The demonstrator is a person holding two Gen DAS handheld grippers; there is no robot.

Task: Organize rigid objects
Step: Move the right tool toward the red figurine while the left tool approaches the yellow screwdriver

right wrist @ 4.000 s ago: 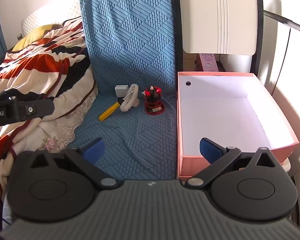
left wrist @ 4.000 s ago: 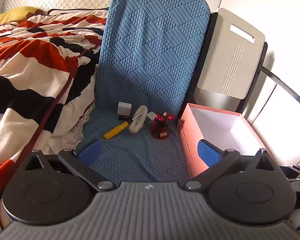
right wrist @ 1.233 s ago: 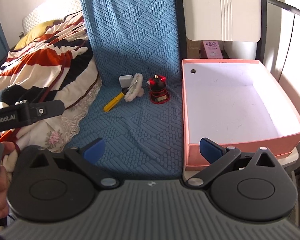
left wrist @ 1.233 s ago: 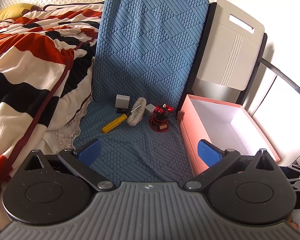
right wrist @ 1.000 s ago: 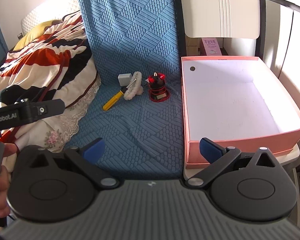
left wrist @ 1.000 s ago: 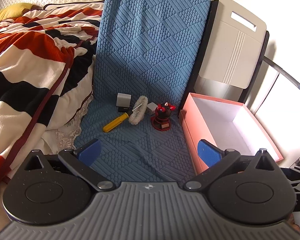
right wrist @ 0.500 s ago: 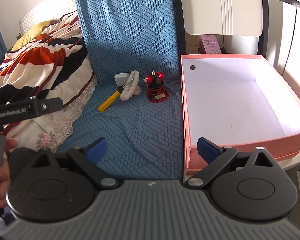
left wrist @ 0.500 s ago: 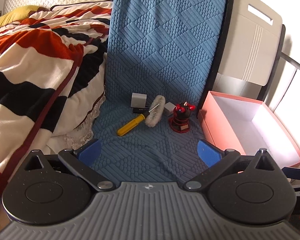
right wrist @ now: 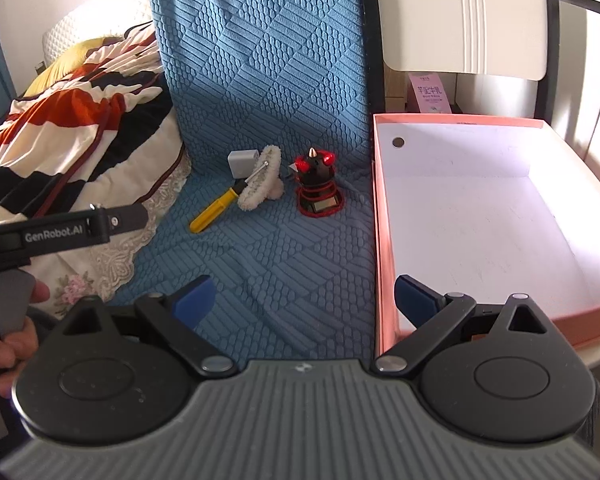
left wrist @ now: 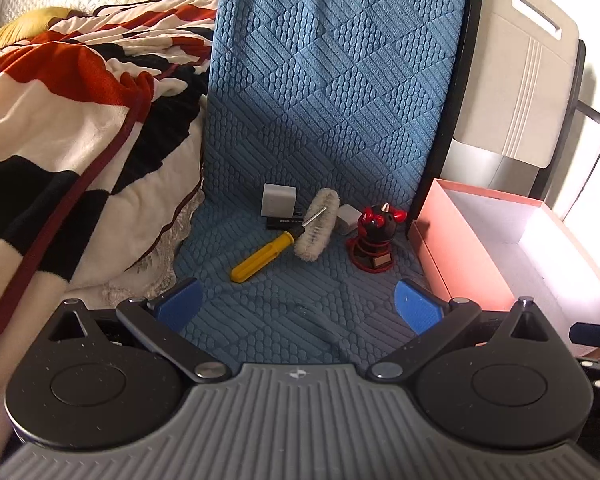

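Far left: striped blanket [left wrist: 60,128] heaped on the bed, against the blue quilted mat [left wrist: 324,92]. Mid-mat, a small cluster: grey cube [left wrist: 278,200], then yellow-handled screwdriver [left wrist: 260,258] with its shaft resting across a fluffy white roller [left wrist: 318,226], then a small white block [left wrist: 348,214], then a red-and-black horned figurine [left wrist: 376,236] standing upright. Just beside the mat's right edge, an open pink box [right wrist: 500,216], white inside, holding nothing. Left tool [left wrist: 298,306] spread wide, gripping nothing, well short of the cluster. Right tool [right wrist: 304,300] likewise spread, one blue pad [right wrist: 414,300] over the box's near corner.
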